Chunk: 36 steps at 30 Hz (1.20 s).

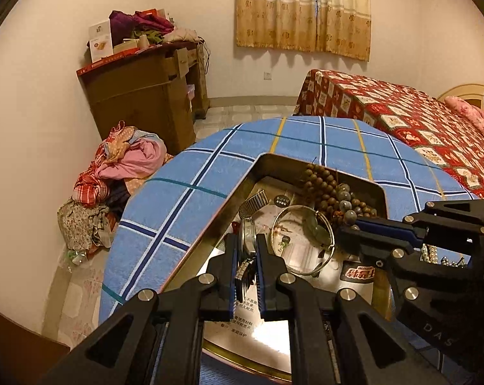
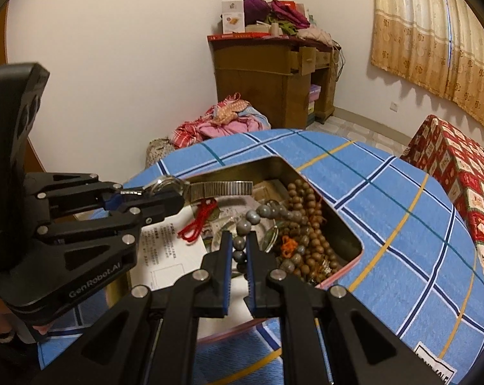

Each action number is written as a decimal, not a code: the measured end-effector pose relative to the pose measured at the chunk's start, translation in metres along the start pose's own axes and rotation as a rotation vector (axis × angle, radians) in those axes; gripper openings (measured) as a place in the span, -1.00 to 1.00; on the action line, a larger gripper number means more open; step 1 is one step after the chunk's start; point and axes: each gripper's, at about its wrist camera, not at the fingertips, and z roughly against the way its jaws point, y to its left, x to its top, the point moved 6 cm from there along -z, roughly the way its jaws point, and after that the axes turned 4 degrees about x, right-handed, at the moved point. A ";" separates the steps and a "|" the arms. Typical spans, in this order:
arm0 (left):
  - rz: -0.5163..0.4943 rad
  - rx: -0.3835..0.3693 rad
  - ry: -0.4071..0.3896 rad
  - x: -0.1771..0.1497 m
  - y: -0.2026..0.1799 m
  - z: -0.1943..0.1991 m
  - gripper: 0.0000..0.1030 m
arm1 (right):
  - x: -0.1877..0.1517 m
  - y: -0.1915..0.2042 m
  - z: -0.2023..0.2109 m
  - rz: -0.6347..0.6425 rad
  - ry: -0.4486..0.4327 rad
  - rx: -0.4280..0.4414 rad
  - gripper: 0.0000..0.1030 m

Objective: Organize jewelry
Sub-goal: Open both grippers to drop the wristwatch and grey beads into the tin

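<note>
Right now one metal tin (image 2: 347, 234) sits on the blue-checked counter (image 2: 402, 208). Two grippers work above it: left gripper (image 2: 152, 197) clenches the single watch (image 2: 190, 187) mid-air, its band dangling, apt to slip; right gripper (image 2: 240, 250) grips one grey bead strand (image 2: 258, 216), which may snag the brown beads (image 2: 309, 224) beside it.
</note>
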 end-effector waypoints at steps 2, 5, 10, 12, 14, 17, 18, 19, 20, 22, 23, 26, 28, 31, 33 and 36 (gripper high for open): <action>-0.001 0.000 0.005 -0.001 0.000 -0.002 -0.83 | -0.001 0.000 -0.001 0.007 0.007 -0.003 -0.80; -0.001 -0.002 0.011 -0.003 0.000 -0.004 -0.83 | -0.003 0.003 -0.003 0.015 0.014 -0.007 -0.80; 0.001 -0.001 0.019 -0.004 0.002 -0.007 -0.83 | -0.004 0.003 -0.004 0.022 0.024 -0.010 -0.80; 0.001 -0.001 0.021 -0.005 0.002 -0.008 -0.83 | -0.003 0.003 -0.005 0.024 0.025 -0.010 -0.80; 0.001 -0.001 0.022 -0.005 0.002 -0.008 -0.83 | -0.004 0.004 -0.006 0.025 0.026 -0.011 -0.79; 0.000 -0.002 0.023 -0.006 0.001 -0.008 -0.83 | -0.006 0.007 -0.007 0.033 0.033 -0.010 -0.79; 0.000 -0.001 0.023 -0.006 0.001 -0.009 -0.83 | -0.007 0.008 -0.008 0.037 0.034 -0.010 -0.79; 0.000 -0.001 0.023 -0.006 0.001 -0.009 -0.83 | -0.008 0.009 -0.008 0.039 0.036 -0.010 -0.79; 0.001 -0.001 0.024 -0.007 0.002 -0.009 -0.83 | -0.008 0.010 -0.008 0.041 0.036 -0.012 -0.79; 0.001 0.006 0.024 -0.007 0.002 -0.009 -0.82 | -0.010 0.010 -0.007 0.042 0.035 -0.017 -0.79; 0.001 0.012 0.023 -0.007 0.003 -0.008 -0.82 | -0.010 0.010 -0.007 0.040 0.033 -0.018 -0.73; 0.005 0.018 0.017 -0.006 0.004 -0.006 -0.81 | -0.010 0.008 -0.006 0.028 0.028 -0.017 -0.49; 0.001 0.018 0.013 -0.005 0.004 -0.004 -0.68 | -0.011 0.007 -0.007 0.027 0.031 -0.021 -0.48; -0.004 0.046 -0.012 -0.001 0.005 0.002 0.05 | -0.012 0.008 -0.005 0.021 0.024 -0.018 -0.13; 0.002 0.053 -0.041 0.001 0.006 0.008 0.27 | -0.013 0.008 -0.001 0.016 0.017 -0.021 -0.05; 0.009 0.056 -0.036 0.002 0.008 0.007 0.27 | -0.012 0.007 0.001 0.006 0.008 -0.023 0.08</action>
